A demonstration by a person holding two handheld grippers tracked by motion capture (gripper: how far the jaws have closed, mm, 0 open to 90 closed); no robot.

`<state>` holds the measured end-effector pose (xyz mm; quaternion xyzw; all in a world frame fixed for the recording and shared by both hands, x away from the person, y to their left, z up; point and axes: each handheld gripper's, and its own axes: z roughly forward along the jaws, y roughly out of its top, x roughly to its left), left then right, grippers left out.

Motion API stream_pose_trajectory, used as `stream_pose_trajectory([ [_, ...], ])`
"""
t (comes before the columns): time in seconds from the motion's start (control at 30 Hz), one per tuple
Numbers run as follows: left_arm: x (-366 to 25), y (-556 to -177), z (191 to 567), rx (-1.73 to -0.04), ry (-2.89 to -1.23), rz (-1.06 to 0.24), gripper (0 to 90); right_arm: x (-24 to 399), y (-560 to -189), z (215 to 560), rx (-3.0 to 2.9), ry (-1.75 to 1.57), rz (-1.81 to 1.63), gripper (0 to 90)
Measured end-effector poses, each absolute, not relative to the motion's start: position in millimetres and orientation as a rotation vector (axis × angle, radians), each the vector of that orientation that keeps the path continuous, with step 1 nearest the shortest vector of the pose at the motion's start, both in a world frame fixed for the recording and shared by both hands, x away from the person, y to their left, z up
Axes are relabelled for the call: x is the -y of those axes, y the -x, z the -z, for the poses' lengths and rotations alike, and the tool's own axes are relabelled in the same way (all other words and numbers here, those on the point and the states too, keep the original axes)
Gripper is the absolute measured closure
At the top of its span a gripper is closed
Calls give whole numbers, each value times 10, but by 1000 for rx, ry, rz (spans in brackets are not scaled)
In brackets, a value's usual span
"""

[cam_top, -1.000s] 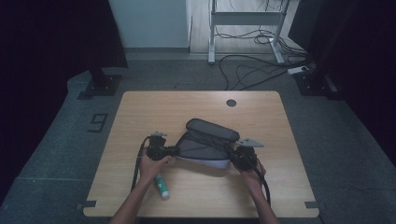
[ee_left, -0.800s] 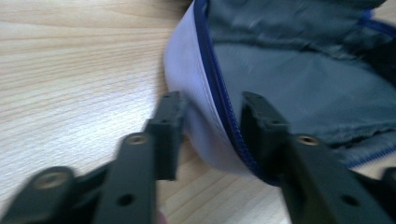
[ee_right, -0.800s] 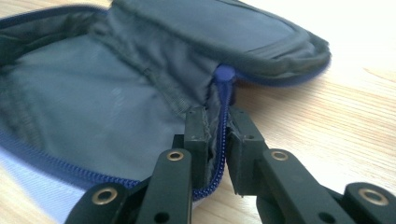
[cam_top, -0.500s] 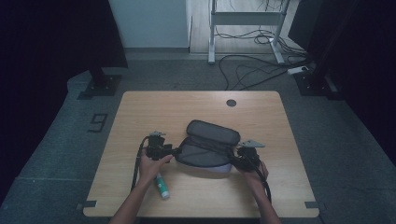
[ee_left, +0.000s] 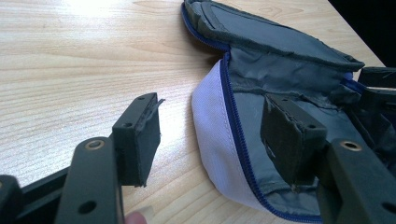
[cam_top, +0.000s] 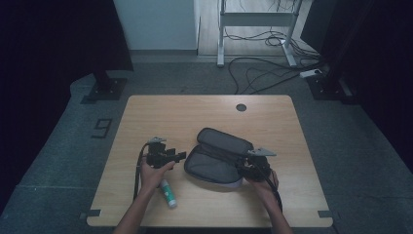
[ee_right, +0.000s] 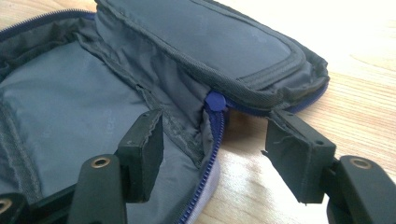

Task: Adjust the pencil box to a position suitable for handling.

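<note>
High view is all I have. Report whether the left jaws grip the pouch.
Observer: No. The left gripper has just been opening. The pouch rim sits between its jaws, unpressed.
Operator: Now the right one.
Observer: The right gripper has been opening too. It straddles the rim with one jaw inside, not pinching.
Operator: Find the zip slider.
Observer: The blue slider sits at the hinge end, just beyond the right jaws.

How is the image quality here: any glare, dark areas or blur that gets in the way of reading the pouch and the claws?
High view: dim, surroundings nearly black, the pouch dark but readable, the tube small. Left gripper view: sharp, with glare on the table at the top; left claw crisp. Right gripper view: wood blown out at the upper right, pouch lining slightly soft, right claw clear.
</note>
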<state>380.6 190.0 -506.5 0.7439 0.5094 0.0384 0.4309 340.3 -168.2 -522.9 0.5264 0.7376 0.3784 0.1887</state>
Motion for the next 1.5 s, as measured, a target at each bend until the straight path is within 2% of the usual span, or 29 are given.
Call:
stream_pose_trajectory([
  [0.37,-2040,-3733,5030,-1266,-1823,-138,383,1780,-3324,5072,-1996,-1481,-1177,368],
  [0.63,-2162,-3639,4975,-1241,-1794,-180,376,1701,-3167,4945,-2006,-1394,-1230,377],
  [1.03,-2329,-3501,4960,-1214,-1815,-219,359,1382,-2982,4892,-2095,-1266,-1273,391],
  [1.5,-2494,-3444,4970,-1238,-1768,-200,360,986,-2871,4921,-2180,-1163,-1307,396],
])
